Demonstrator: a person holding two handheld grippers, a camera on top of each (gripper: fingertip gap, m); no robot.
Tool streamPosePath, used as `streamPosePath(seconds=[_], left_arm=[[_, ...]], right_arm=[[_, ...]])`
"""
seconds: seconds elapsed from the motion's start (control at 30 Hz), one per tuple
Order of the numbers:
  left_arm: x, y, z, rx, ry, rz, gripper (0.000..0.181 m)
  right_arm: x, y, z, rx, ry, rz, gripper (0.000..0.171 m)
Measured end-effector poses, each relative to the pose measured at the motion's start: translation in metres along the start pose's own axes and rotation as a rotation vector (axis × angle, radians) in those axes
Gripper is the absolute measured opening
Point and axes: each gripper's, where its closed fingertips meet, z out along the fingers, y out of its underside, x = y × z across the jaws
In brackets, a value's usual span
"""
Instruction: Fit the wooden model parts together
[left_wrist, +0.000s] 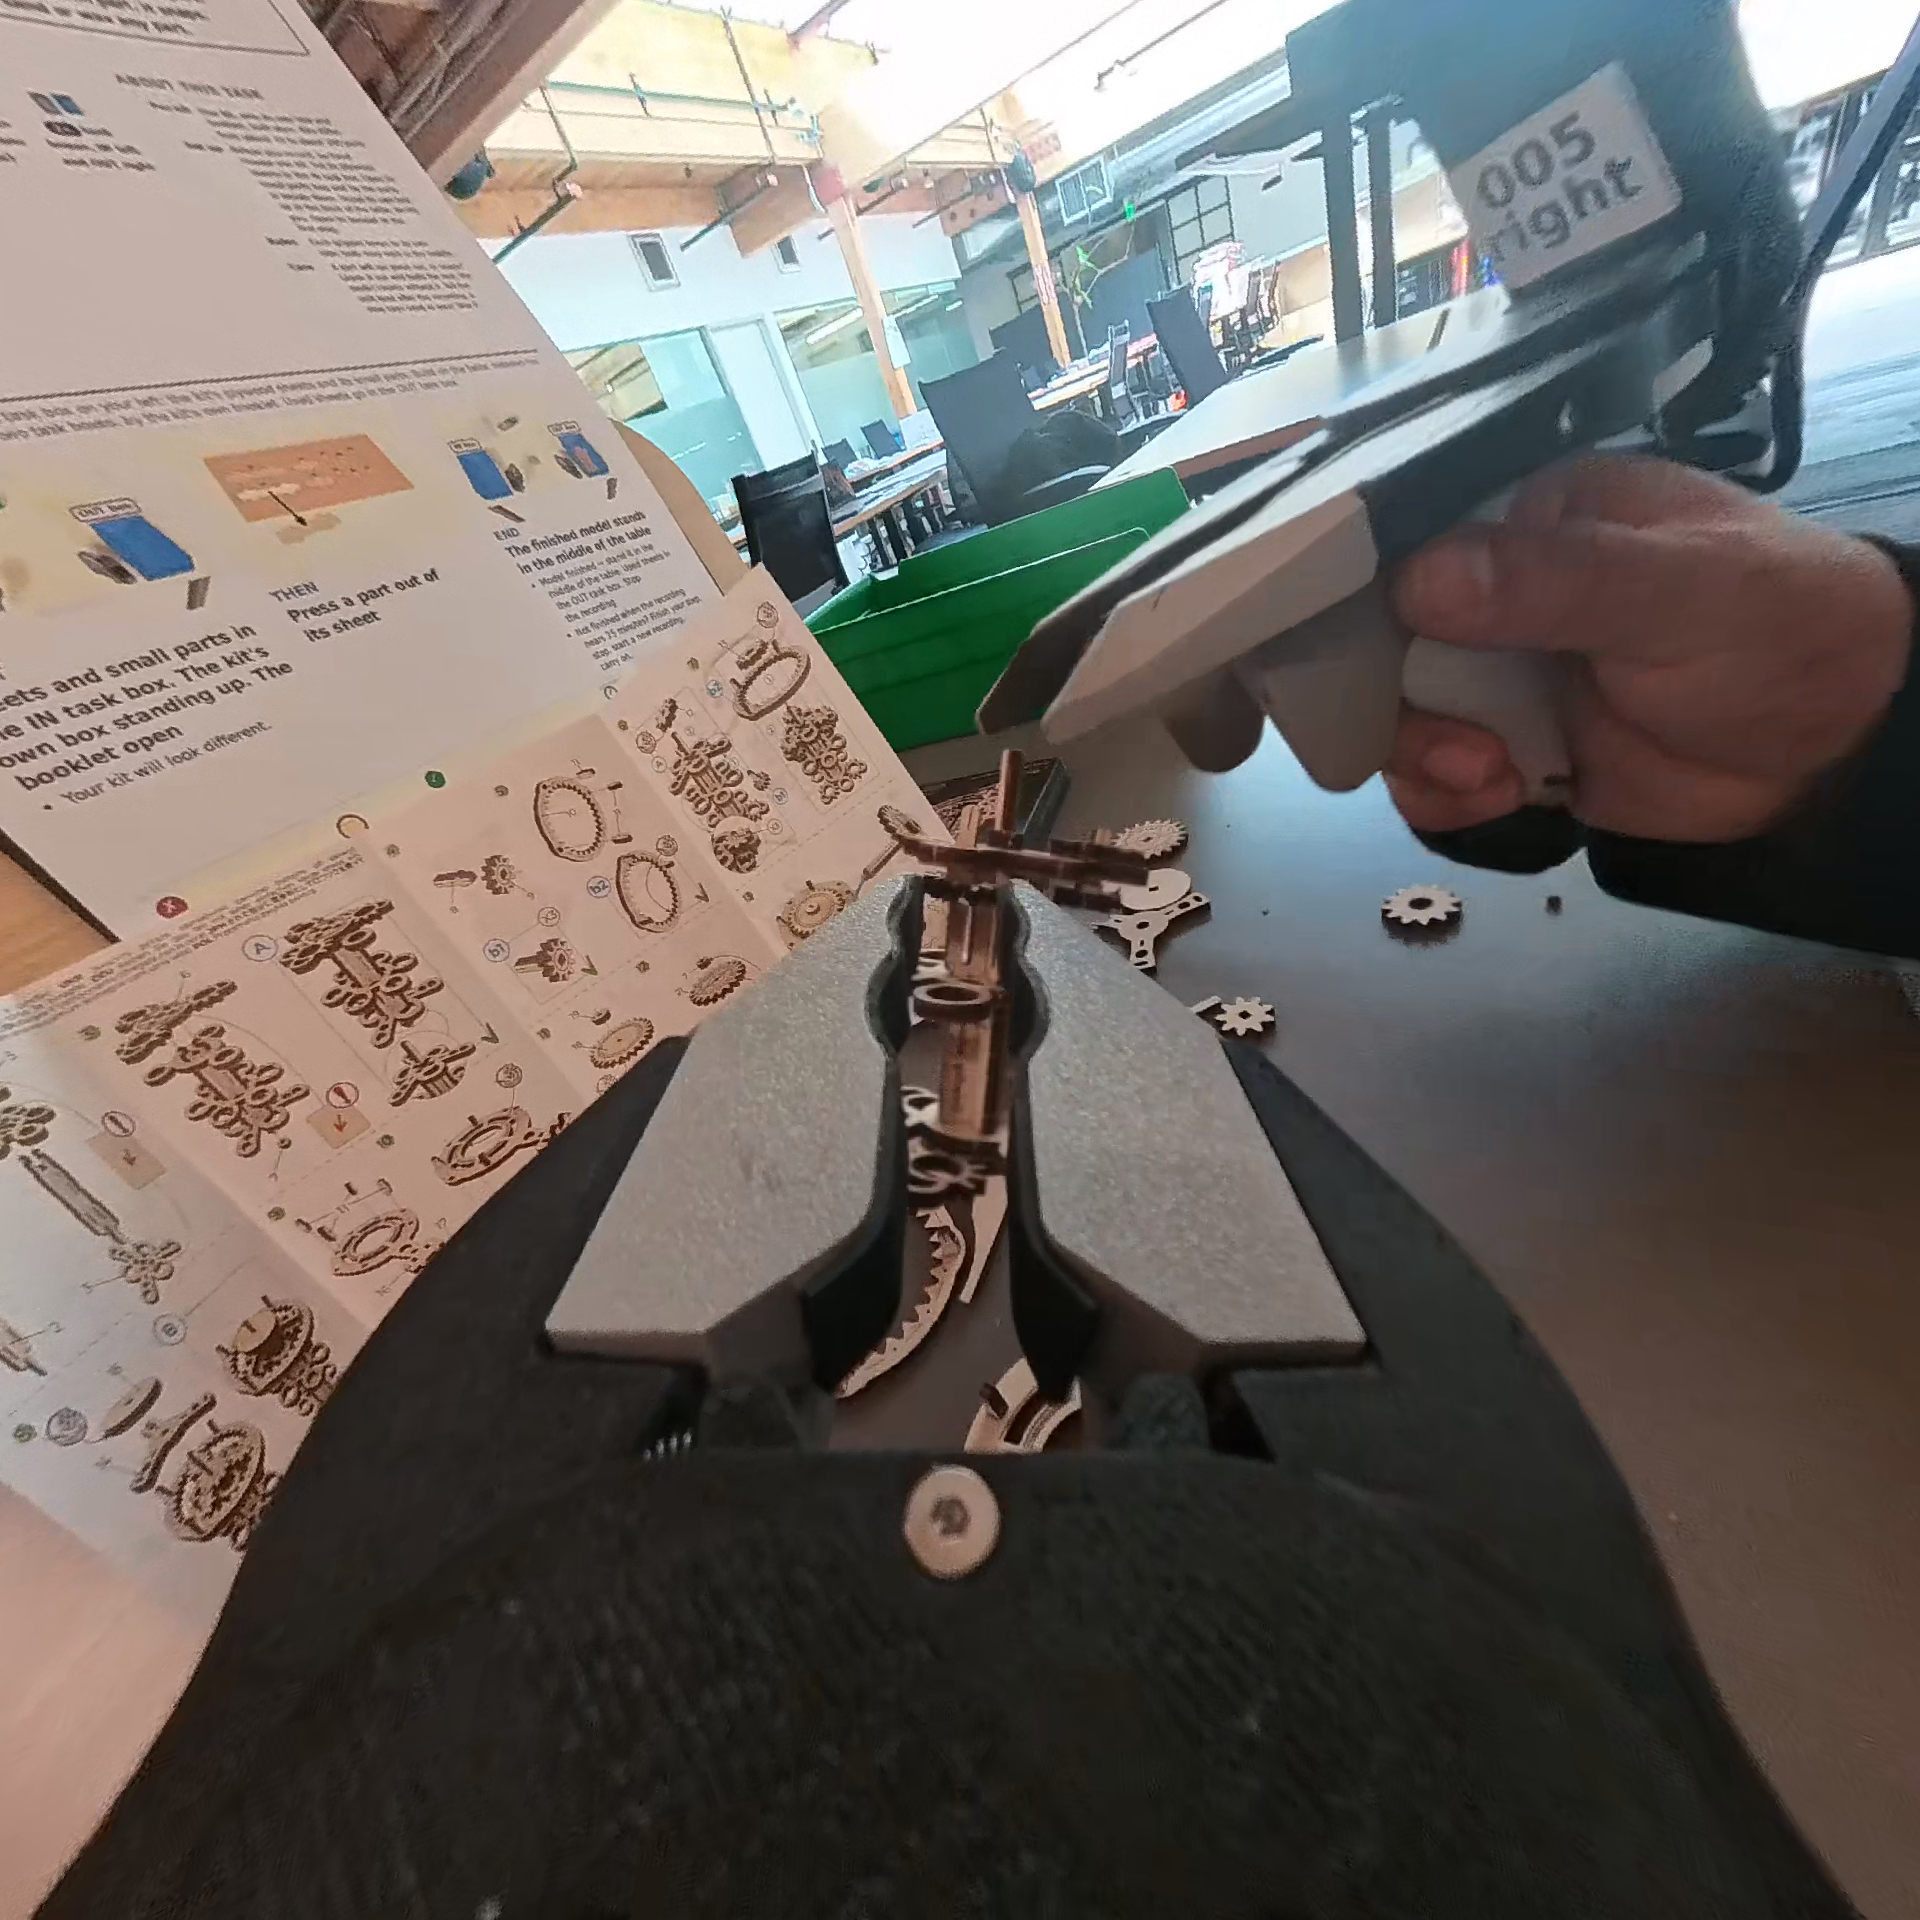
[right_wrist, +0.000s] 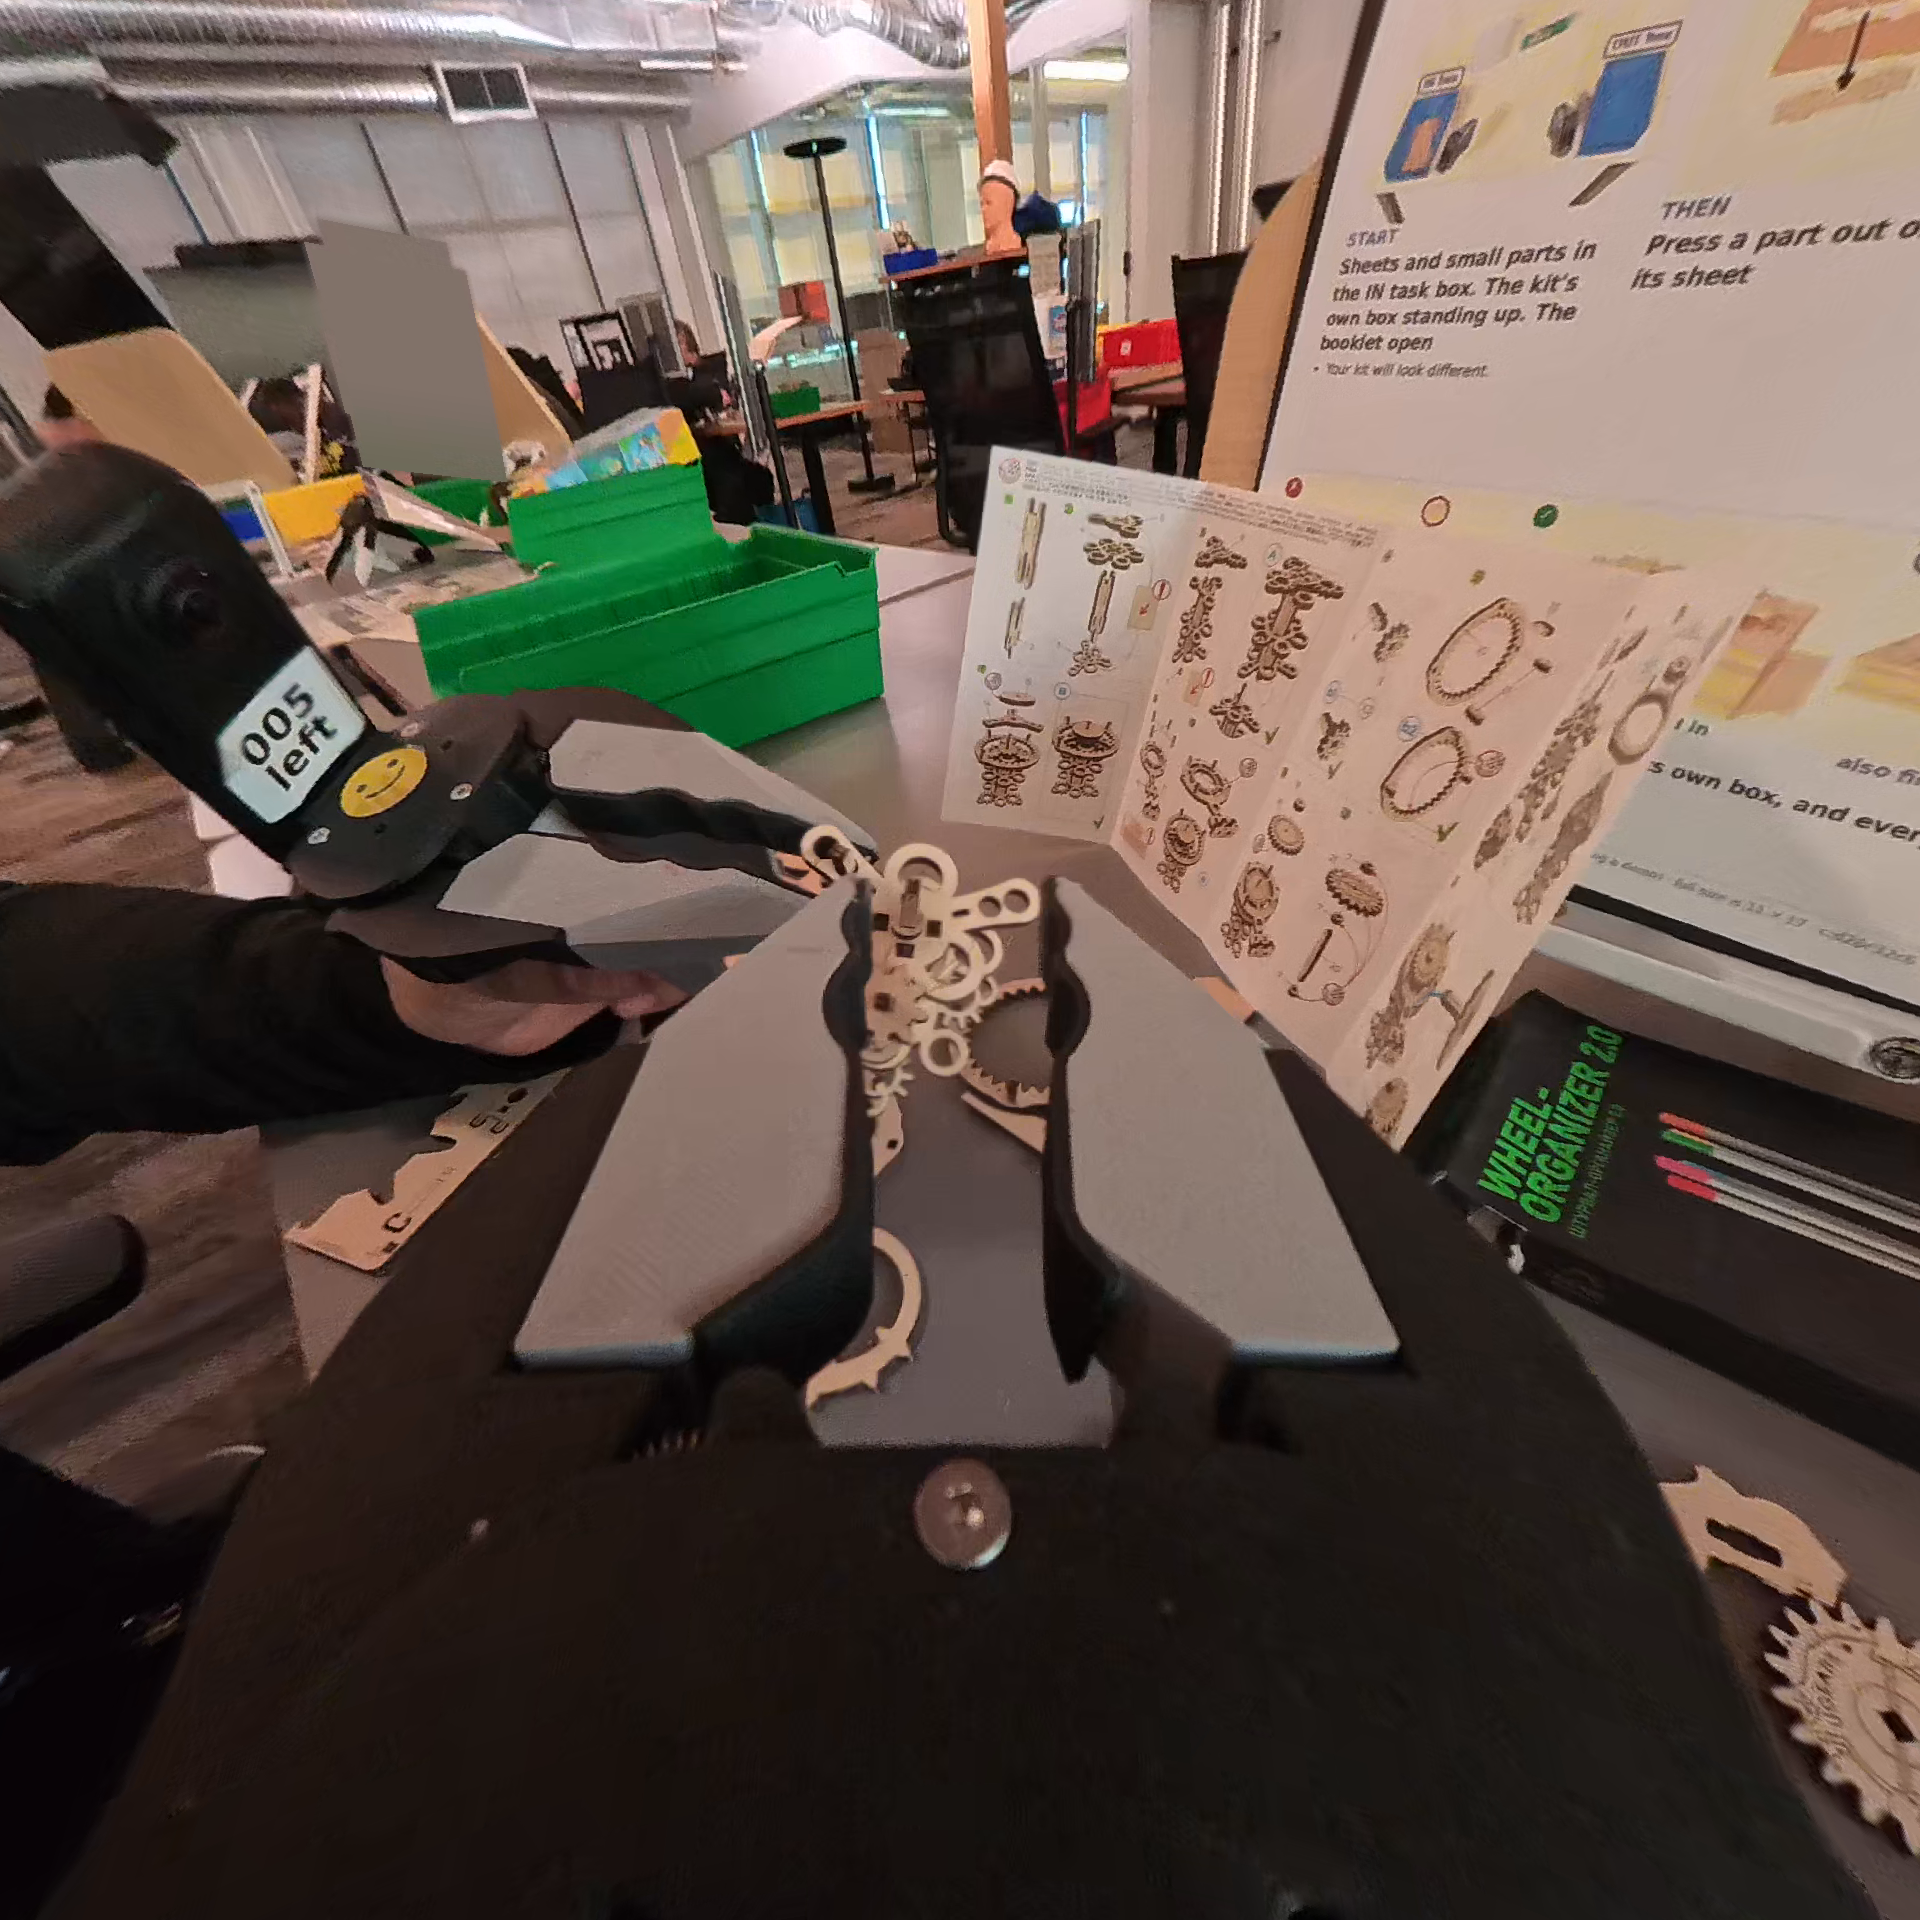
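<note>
My left gripper (left_wrist: 966, 906) is shut on a wooden sub-assembly (left_wrist: 961, 1039), a slim axle with cross arms and small rings, held above the table. In the right wrist view the same assembly (right_wrist: 920, 961) of pale rings and arms sits between my right gripper's (right_wrist: 951, 909) jaws, which stand apart, close to the left finger (right_wrist: 748, 1091). The left gripper (right_wrist: 826, 857) reaches in from the left there. In the left wrist view the right gripper (left_wrist: 1023, 717) hovers just above and behind the assembly's top, held by a hand (left_wrist: 1621, 675).
Loose gears (left_wrist: 1420, 906) and a ring gear (right_wrist: 1013, 1049) lie on the grey table (left_wrist: 1558, 1195). An open booklet (right_wrist: 1299, 779) leans on an instruction board (right_wrist: 1610, 312). Green bins (right_wrist: 665, 613) stand behind. A black kit box (right_wrist: 1662, 1164) lies right; a punched sheet (right_wrist: 416, 1184) left. The grippers' ends are close to 4 cm from one another.
</note>
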Motion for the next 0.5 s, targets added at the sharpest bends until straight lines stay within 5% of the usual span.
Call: streamPosePath(seconds=[0.33, 0.5], left_arm=[[0.001, -0.001, 0.0, 0.009, 0.0, -0.001, 0.01], [0.019, -0.008, -0.002, 0.05, 0.169, -0.101, 0.01]], right_arm=[[-0.03, -0.004, 0.009, -0.205, 0.002, -0.155, 0.014], [-0.034, -0.006, -0.001, -0.317, -0.115, -0.33, 0.008]])
